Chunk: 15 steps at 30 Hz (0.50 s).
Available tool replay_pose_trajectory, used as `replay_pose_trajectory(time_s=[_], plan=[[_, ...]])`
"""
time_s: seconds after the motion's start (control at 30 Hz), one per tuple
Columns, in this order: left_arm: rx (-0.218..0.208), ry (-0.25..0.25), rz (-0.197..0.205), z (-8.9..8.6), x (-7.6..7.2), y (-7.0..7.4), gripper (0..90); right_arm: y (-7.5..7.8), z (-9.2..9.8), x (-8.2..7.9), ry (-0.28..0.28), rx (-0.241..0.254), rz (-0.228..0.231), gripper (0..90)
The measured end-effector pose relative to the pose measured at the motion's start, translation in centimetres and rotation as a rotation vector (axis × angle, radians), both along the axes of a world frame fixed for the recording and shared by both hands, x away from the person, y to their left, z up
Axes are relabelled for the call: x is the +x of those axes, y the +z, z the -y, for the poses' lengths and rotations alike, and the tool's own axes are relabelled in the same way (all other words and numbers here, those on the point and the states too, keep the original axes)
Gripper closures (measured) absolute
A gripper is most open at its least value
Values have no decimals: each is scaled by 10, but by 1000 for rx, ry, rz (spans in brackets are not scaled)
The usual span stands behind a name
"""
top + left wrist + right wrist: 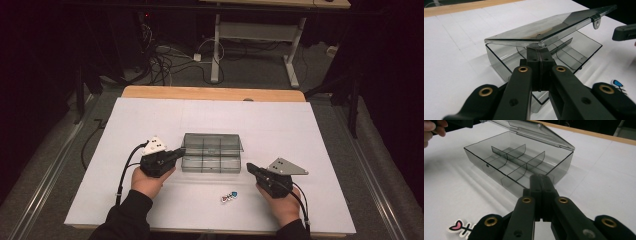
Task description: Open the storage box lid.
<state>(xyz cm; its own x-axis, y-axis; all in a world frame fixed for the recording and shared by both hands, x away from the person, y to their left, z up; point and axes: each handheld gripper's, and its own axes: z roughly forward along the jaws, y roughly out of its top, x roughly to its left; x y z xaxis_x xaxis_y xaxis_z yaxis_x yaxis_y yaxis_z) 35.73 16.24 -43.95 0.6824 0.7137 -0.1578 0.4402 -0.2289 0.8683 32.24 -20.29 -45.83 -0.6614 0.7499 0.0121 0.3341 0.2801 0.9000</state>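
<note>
The smoky plastic box (212, 154) sits mid-table (310, 130), its lid (549, 27) propped half open. The left tongs (181, 153), closed with nothing between them, touch the lid's corner. The right tongs (250, 168), also closed and empty, lie just beside the box's right end.

Dim room, bright white table; soft focus, lid glare.
</note>
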Motion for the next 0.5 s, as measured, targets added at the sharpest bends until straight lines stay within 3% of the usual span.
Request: replay_pose_trajectory(time_s=[0.5], plan=[[15, 21, 30, 8, 15, 9, 884, 1, 4, -2, -12, -2, 8, 900]])
